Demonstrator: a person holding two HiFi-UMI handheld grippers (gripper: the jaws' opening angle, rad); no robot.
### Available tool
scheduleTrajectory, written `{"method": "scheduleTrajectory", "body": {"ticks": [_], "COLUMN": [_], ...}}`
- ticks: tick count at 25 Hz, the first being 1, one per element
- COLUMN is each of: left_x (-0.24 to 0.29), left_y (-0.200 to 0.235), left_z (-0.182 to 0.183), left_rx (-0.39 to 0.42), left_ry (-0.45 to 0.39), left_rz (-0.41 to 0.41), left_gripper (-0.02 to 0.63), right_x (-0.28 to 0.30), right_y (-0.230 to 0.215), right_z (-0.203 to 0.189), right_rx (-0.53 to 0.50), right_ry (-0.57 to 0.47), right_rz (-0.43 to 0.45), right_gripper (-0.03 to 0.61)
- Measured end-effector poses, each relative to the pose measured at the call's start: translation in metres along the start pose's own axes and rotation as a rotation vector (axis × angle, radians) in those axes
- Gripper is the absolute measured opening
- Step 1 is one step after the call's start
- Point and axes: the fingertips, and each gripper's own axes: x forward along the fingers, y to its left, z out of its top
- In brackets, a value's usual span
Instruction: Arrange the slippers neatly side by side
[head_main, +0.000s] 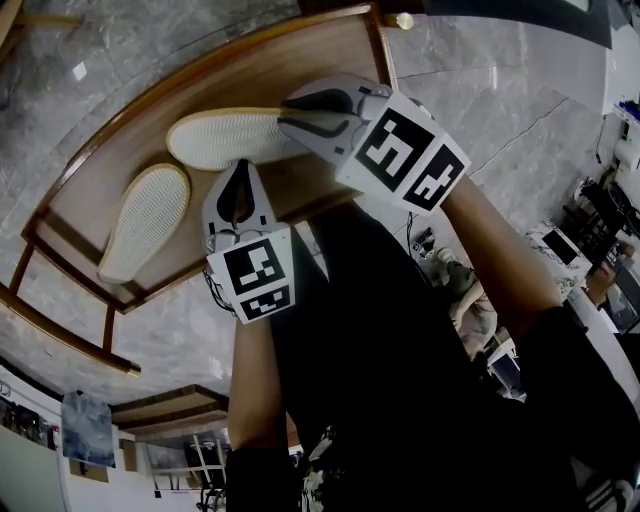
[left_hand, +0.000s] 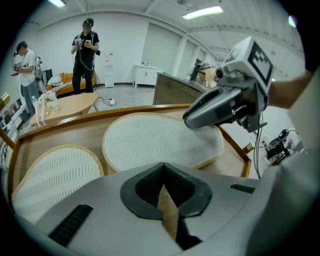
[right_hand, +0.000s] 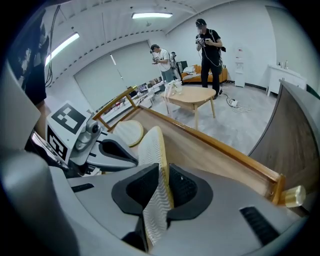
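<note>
Wooden railed bench (head_main: 290, 60). At its left end: near slipper (head_main: 145, 222), sole up, nothing touching it. Over the front edge: left gripper (head_main: 241, 178), forearm reaching up from below, pointing steeply down, jaws together on nothing (bare wood beneath). Mid-bench: far slipper (head_main: 228, 137), sole up. At that slipper's right end: right gripper (head_main: 300, 115), forearm stretched in from lower right, jaws clamped on the sole's edge.

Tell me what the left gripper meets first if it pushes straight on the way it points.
Probably the bare wooden tabletop, just beyond the left gripper's shut tips. The slipper held in the right gripper lies close ahead; depth is unclear, so its edge might come first.
</note>
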Motion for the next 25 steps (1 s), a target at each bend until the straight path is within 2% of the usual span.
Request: {"method": "scheduleTrajectory", "body": {"ticks": [8, 15, 25], "left_x": [-0.003, -0.009, -0.010], "left_y": [0.000, 0.006, 0.007], "left_z": [-0.001, 0.003, 0.011], "left_rx": [0.002, -0.012, 0.011], "left_ry": [-0.006, -0.014, -0.044], "left_rz": [0.006, 0.018, 0.016], "left_gripper": [0.003, 0.003, 0.003], "right_x": [-0.013, -0.020, -0.027], "right_y": [0.014, 0.029, 0.051], "right_z": [-0.002, -0.004, -0.012], "right_rx": [0.042, 0.132, 0.250], "right_ry": [-0.001, -0.040, -0.099], "right_rz": [0.050, 0.056, 0.085], "right_gripper": [0.032, 0.025, 0.018]}}
